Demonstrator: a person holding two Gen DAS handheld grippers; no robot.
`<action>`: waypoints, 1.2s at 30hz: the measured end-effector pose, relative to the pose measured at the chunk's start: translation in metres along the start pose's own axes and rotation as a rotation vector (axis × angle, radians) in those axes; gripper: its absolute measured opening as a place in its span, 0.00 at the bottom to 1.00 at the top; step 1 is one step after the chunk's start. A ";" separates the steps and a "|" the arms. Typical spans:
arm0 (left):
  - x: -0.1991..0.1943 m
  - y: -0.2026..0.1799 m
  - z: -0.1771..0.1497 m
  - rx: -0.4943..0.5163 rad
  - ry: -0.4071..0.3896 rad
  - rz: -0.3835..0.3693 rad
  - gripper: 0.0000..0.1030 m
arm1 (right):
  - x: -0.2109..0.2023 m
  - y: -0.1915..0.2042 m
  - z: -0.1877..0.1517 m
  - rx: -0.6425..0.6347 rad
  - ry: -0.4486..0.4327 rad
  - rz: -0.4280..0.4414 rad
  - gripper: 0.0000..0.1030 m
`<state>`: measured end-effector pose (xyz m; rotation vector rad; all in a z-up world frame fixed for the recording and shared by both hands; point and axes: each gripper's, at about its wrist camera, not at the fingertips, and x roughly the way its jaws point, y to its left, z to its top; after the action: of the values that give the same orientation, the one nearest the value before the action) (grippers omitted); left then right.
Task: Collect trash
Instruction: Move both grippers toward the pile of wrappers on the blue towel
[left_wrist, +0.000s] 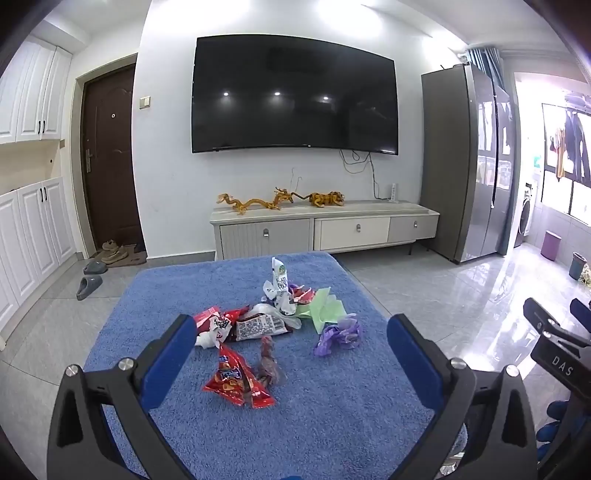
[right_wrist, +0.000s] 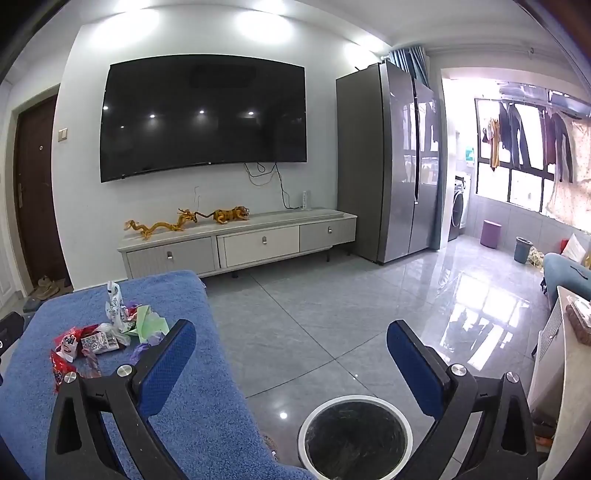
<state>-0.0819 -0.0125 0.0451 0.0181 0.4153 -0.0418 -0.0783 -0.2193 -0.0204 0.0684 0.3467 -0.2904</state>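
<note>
A pile of trash lies on a table covered with a blue towel (left_wrist: 332, 398): a red snack bag (left_wrist: 236, 382), a dark twisted wrapper (left_wrist: 269, 360), a brown barcode packet (left_wrist: 258, 326), a purple crumpled bag (left_wrist: 340, 334), green paper (left_wrist: 323, 306) and a white upright wrapper (left_wrist: 280, 282). My left gripper (left_wrist: 291, 345) is open and empty, above the table's near side, with the pile between its blue pads. My right gripper (right_wrist: 291, 345) is open and empty, right of the table above the floor. A round white-rimmed trash bin (right_wrist: 356, 439) stands below it.
A TV cabinet (left_wrist: 325, 229) with golden figurines stands under a wall TV (left_wrist: 295, 98). A grey fridge (right_wrist: 391, 162) stands on the right. The tiled floor (right_wrist: 332, 314) is open beyond the table. The right gripper's body (left_wrist: 554, 350) shows at the right edge of the left wrist view.
</note>
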 end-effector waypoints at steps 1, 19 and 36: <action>0.001 -0.001 0.000 0.004 0.001 0.001 1.00 | 0.003 -0.002 -0.003 -0.002 0.004 -0.004 1.00; 0.048 -0.025 0.000 0.076 0.075 -0.001 1.00 | 0.057 -0.023 -0.015 -0.007 0.030 0.006 1.00; 0.091 -0.019 -0.019 0.095 0.192 -0.184 1.00 | 0.107 -0.021 -0.019 -0.036 0.121 0.009 1.00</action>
<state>-0.0071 -0.0341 -0.0094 0.0775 0.6057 -0.2429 0.0055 -0.2663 -0.0751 0.0527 0.4712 -0.2716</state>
